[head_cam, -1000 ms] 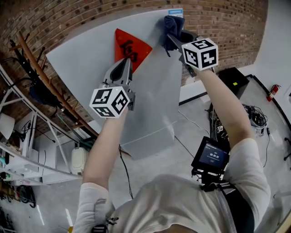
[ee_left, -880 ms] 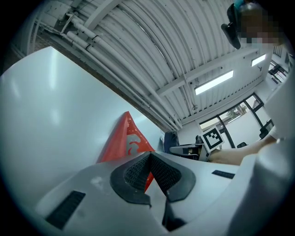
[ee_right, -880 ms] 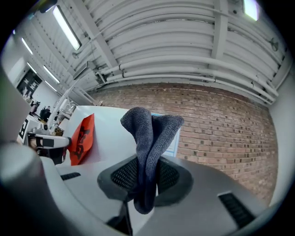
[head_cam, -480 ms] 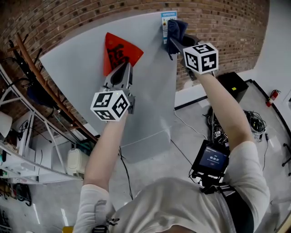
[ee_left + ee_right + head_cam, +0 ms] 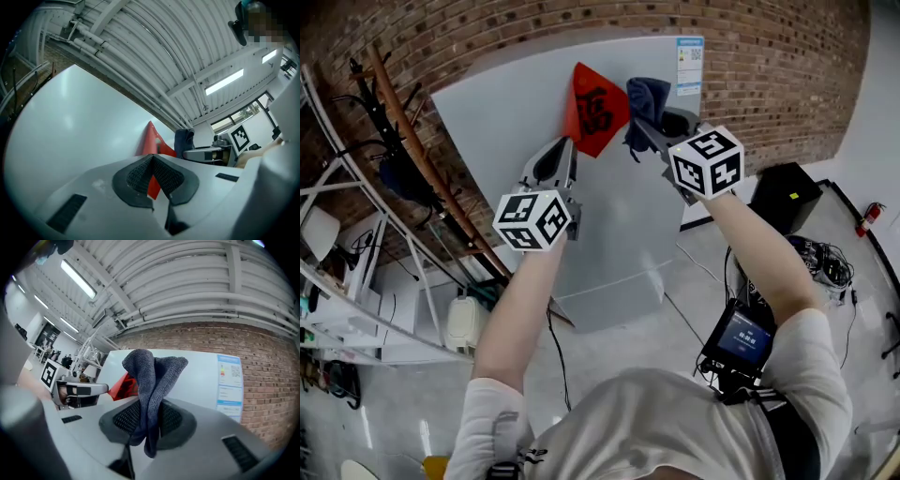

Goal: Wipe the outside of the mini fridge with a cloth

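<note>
The white mini fridge (image 5: 506,122) stands against a brick wall, seen from above, with a red paper diamond (image 5: 594,108) stuck on its front. My right gripper (image 5: 645,120) is shut on a dark blue cloth (image 5: 647,101), and the cloth (image 5: 152,380) sticks up between its jaws near the fridge's upper front. My left gripper (image 5: 555,155) is shut with nothing in it, its tip close to the fridge front (image 5: 70,136) just left of the red diamond (image 5: 152,140). An energy label (image 5: 689,64) sits at the fridge's top right corner.
Metal shelving (image 5: 356,281) and a leaning wooden pole (image 5: 422,159) stand left of the fridge. A black box (image 5: 780,192) and cables (image 5: 825,258) lie on the floor to the right. A small screen (image 5: 739,339) hangs at the person's waist.
The right gripper and cloth have come down from the fridge's top right corner by the label to beside the red diamond. The left gripper has hardly moved.
</note>
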### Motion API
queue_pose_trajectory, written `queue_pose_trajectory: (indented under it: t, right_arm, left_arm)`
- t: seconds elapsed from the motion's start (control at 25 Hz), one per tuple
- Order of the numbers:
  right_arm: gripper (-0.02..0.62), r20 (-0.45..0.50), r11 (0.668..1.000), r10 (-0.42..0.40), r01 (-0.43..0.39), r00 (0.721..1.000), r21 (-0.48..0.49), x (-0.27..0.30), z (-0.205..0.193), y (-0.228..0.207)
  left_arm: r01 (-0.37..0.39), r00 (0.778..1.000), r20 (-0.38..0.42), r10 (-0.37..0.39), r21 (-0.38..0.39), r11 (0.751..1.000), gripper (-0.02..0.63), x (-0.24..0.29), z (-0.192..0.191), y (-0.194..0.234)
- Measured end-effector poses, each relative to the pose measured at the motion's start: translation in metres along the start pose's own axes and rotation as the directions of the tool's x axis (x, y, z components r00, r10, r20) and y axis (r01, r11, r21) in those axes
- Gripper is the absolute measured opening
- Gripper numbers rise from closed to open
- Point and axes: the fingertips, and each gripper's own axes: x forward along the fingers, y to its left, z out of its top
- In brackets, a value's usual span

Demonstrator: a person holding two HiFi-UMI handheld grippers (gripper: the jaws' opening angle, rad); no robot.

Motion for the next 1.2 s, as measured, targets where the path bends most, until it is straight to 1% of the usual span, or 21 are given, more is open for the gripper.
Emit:
queue_pose_trajectory:
  t: [0.16, 0.36, 0.56, 0.68, 0.8, 0.96, 1.08, 1.2]
  right_arm:
    - [0.083, 0.015, 0.996, 0.089, -0.089, 0.996, -0.013, 0.023, 0.006, 0.072]
    - [0.083, 0.018, 0.982, 0.187, -0.186, 0.982, -0.045, 0.063, 0.012, 0.157]
    - [0.083, 0.016, 0.965, 0.252, -0.25, 0.968, -0.076, 0.112, 0.016, 0.229]
    - [0.083, 0.008, 0.958, 0.274, -0.272, 0.962, -0.089, 0.142, 0.015, 0.26]
    - [0.081, -0.014, 0.957, 0.274, -0.274, 0.962, -0.091, 0.165, 0.008, 0.278]
    - [0.081, -0.035, 0.965, 0.25, -0.251, 0.968, -0.068, 0.182, -0.003, 0.28]
    - [0.083, -0.029, 0.967, 0.241, -0.243, 0.97, -0.071, 0.181, -0.002, 0.28]
    - [0.083, -0.041, 0.971, 0.221, -0.223, 0.974, -0.083, 0.177, -0.003, 0.277]
  left_arm:
    - [-0.053, 0.998, -0.02, 0.053, 0.017, 0.998, 0.0, -0.038, 0.006, 0.029]
    - [-0.128, 0.991, -0.044, 0.129, 0.035, 0.991, 0.0, -0.09, 0.013, 0.069]
    - [-0.205, 0.976, -0.06, 0.208, 0.056, 0.977, 0.0, -0.143, 0.024, 0.108]
    - [-0.244, 0.967, -0.062, 0.248, 0.065, 0.968, 0.0, -0.169, 0.031, 0.131]
    - [-0.269, 0.96, -0.062, 0.273, 0.071, 0.961, 0.0, -0.19, 0.035, 0.146]
    - [-0.277, 0.958, -0.062, 0.282, 0.07, 0.958, 0.0, -0.206, 0.038, 0.159]
    - [-0.263, 0.961, -0.07, 0.267, 0.062, 0.963, 0.0, -0.205, 0.034, 0.162]
    - [-0.231, 0.969, -0.08, 0.234, 0.047, 0.972, 0.0, -0.198, 0.029, 0.158]
